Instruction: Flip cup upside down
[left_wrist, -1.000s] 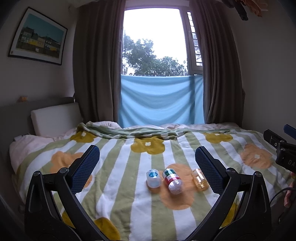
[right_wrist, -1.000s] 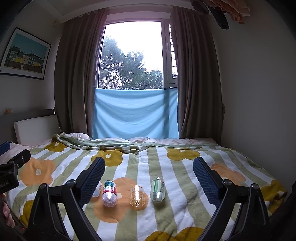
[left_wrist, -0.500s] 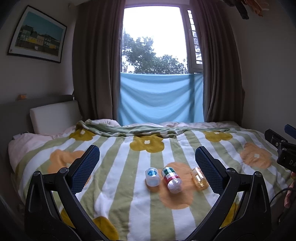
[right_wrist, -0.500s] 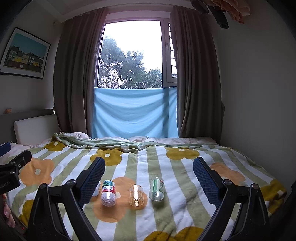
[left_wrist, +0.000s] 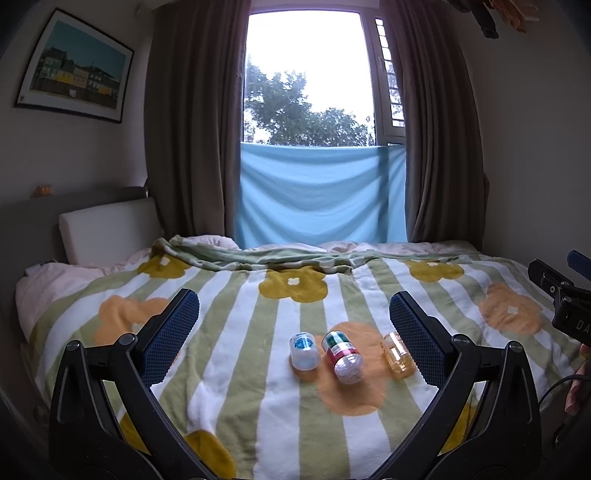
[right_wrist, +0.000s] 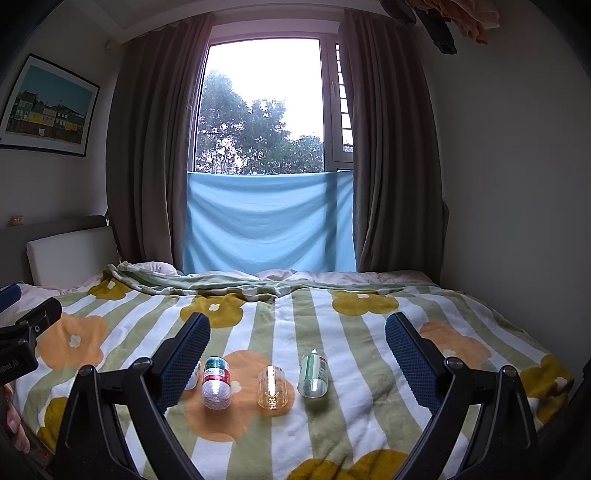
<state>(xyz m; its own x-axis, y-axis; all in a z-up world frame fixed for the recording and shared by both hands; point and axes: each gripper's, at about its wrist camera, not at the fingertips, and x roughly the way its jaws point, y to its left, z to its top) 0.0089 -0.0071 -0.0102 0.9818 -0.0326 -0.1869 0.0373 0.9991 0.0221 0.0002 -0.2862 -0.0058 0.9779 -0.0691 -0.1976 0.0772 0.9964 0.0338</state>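
Several small cups lie on their sides in a row on the striped flower blanket (left_wrist: 258, 387). The left wrist view shows a white cup with a blue end (left_wrist: 304, 351), a red-and-green cup (left_wrist: 342, 358) and a clear amber cup (left_wrist: 396, 356). The right wrist view shows the red-and-green cup (right_wrist: 216, 382), the clear amber cup (right_wrist: 272, 387) and a green cup (right_wrist: 314, 374). There the white cup (right_wrist: 192, 376) is half hidden behind one finger. My left gripper (left_wrist: 291, 314) and right gripper (right_wrist: 295, 328) both hang open above the bed's near part, short of the cups, holding nothing.
A white pillow (left_wrist: 107, 229) leans on the headboard at the left. Brown curtains (left_wrist: 192, 122) and a blue cloth (left_wrist: 317, 195) cover the window behind the bed. A wall (right_wrist: 517, 184) runs close along the bed's right side. A folded blanket edge (right_wrist: 221, 286) lies across the far end.
Both views drift only slightly. The cups lie where they were, and both grippers are as wide open as before.
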